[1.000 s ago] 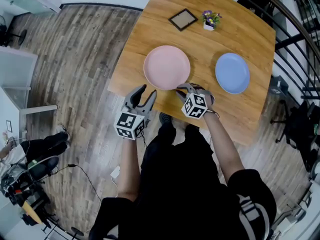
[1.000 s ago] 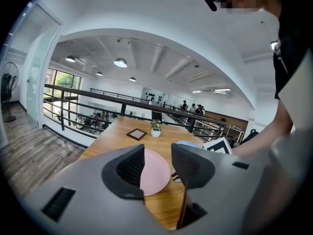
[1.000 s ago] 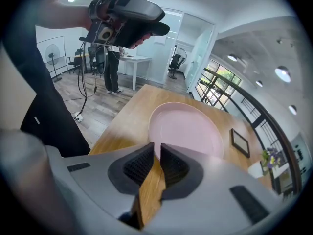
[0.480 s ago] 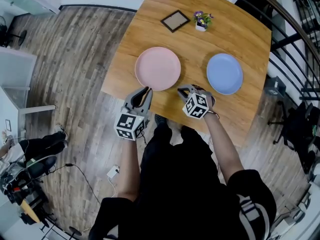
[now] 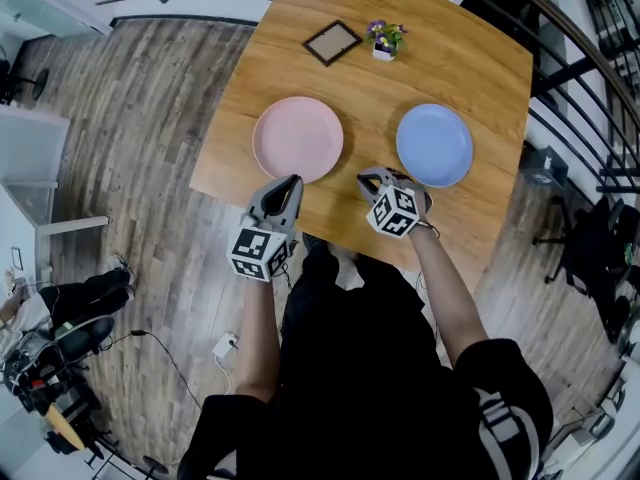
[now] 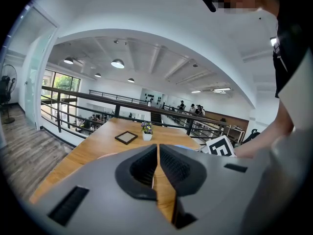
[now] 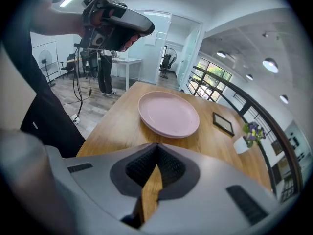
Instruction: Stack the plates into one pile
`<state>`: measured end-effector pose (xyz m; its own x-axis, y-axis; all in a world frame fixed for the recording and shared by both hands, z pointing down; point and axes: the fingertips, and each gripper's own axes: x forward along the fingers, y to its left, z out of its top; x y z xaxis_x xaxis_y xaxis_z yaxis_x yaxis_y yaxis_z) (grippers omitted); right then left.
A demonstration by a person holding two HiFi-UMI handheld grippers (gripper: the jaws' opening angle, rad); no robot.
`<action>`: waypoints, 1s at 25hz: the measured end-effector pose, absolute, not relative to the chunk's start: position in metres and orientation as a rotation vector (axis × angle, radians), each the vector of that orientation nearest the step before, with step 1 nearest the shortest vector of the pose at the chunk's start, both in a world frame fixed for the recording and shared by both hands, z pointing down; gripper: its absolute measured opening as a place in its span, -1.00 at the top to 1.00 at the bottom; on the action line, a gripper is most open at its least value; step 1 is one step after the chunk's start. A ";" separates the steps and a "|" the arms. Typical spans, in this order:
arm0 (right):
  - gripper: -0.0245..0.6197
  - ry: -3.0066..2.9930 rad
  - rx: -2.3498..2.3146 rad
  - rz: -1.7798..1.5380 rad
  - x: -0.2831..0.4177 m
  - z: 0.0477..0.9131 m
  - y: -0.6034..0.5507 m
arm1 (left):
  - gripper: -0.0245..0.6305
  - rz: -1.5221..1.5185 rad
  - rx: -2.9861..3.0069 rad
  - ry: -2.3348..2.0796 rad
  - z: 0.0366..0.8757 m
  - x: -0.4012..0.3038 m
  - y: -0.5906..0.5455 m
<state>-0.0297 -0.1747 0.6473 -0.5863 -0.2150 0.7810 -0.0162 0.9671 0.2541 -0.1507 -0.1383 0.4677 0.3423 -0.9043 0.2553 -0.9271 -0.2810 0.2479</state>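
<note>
On the wooden table [image 5: 440, 53] lie a pink plate [image 5: 297, 139] at the left and a blue plate [image 5: 434, 145] at the right, apart from each other. My left gripper [image 5: 290, 183] hovers at the table's near edge just below the pink plate; its jaws are closing, almost together, with nothing between them [image 6: 157, 148]. A little left of the blue plate's near rim, my right gripper [image 5: 365, 178] is shut and empty. The right gripper view shows the pink plate [image 7: 168, 114] beyond the closed jaws [image 7: 157, 148].
A small dark picture frame [image 5: 332, 42] and a potted flower [image 5: 383, 38] stand at the table's far side. Black railings [image 5: 560, 78] run along the right. Wooden floor [image 5: 130, 148] lies left of the table; bags and cables [image 5: 60, 338] sit at the lower left.
The left jaws have gone from wide open to nearly together, and the right jaws have shut. The table and plates have slid left in the head view.
</note>
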 end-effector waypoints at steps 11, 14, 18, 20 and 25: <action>0.90 -2.161 0.219 -0.255 0.017 0.648 -0.188 | 0.82 0.108 2.306 -1.542 0.471 -0.105 -0.156; 0.90 -2.156 0.242 -0.248 0.030 0.649 -0.192 | 0.82 0.118 2.317 -1.525 0.471 -0.095 -0.159; 0.90 -2.148 0.256 -0.257 0.045 0.651 -0.196 | 0.82 0.129 2.323 -1.513 0.474 -0.081 -0.164; 0.88 -2.144 0.261 -0.256 0.053 0.652 -0.197 | 0.82 0.132 2.327 -1.504 0.474 -0.073 -0.166; 0.83 -2.139 0.273 -0.251 0.073 0.655 -0.201 | 0.82 0.141 2.330 -1.488 0.478 -0.055 -0.170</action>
<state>0.0726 -0.2012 0.6551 -0.5397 -0.2894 0.7905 -0.0985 0.9543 0.2821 -0.0554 -0.1702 0.4779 0.4371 -0.8552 0.2787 -0.8923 -0.3733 0.2538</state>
